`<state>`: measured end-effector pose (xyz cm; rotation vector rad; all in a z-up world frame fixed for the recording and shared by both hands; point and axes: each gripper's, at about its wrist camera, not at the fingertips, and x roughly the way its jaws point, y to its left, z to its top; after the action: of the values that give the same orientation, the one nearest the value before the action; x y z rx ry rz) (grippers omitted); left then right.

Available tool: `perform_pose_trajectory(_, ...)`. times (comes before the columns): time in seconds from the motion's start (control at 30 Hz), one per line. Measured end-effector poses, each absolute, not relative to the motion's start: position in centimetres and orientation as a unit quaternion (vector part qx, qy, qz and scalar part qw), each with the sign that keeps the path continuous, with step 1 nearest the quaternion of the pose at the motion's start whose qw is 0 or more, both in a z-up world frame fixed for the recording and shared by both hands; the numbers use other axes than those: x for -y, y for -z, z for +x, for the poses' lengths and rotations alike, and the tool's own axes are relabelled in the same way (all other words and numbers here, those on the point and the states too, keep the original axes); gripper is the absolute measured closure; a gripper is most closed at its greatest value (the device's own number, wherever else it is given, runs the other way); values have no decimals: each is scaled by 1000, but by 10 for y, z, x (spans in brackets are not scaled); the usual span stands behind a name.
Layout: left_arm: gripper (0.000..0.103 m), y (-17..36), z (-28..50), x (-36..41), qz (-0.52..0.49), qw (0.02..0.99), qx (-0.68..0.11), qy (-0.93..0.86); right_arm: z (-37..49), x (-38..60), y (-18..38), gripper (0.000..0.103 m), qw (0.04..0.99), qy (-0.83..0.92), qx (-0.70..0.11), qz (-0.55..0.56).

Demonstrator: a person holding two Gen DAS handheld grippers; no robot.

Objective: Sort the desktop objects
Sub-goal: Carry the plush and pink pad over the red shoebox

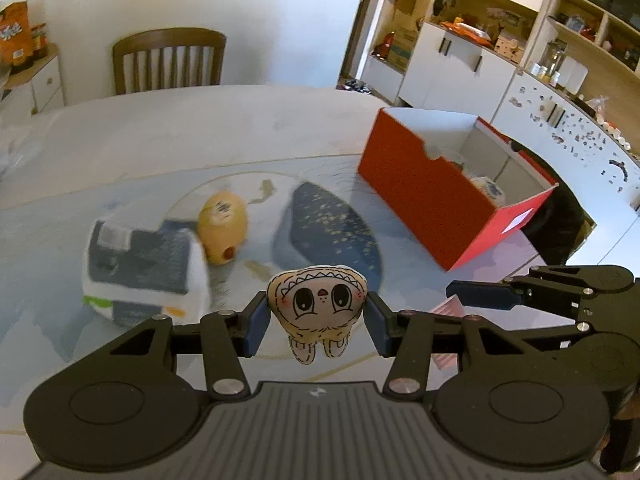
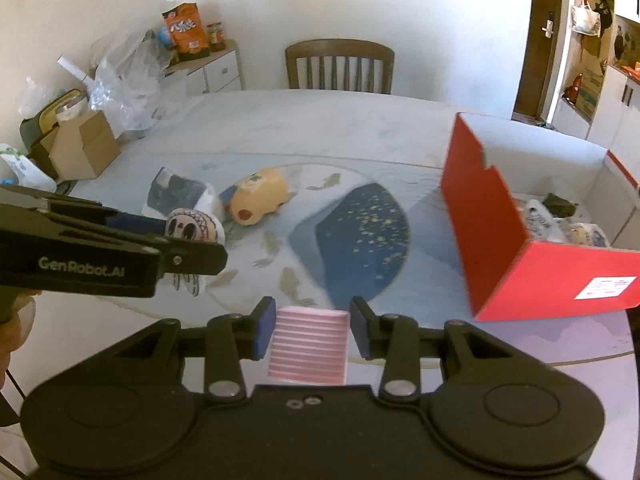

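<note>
Desk: large, rounded edge, pale cloth with a printed mat of dark blue patches. Far half lies bare up to a wooden chair; open cloth also between the red box and the loose items.

Red box: open-topped cardboard, white inside, on the desk's right side, its near corner close to the desk edge. Holds several pale wrapped items, hard to make out; its far right side is cut off in the right wrist view.

Cardboard carton: at the desk's left edge, with clear plastic bags behind it.

Blue-and-white pack: lying left of centre, blurred, label unreadable.

Yellow plush toy: lying on its side just beside the pack, apparently touching it.

Left hand-held gripper: clenched on the cartoon-face plush, one blue pad at each side of its head, legs dangling below. The plush is raised off the desk, nearer the camera than the pack and yellow toy, and well apart from the red box.

Right hand-held gripper: pink ribbed item sits between its pads; the left pad is at its edge, a narrow gap shows at the right pad, so I cannot tell whether it is gripped. Its lower end is hidden behind the gripper body.
</note>
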<state>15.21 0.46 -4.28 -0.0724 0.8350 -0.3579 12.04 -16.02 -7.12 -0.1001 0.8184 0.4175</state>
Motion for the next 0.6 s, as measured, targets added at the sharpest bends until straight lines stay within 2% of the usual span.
perform_pose_trajectory(0.6, 53, 3, 169, 83, -3, 903, -367, 223, 149, 255, 28, 63, 909, -189, -368, -47)
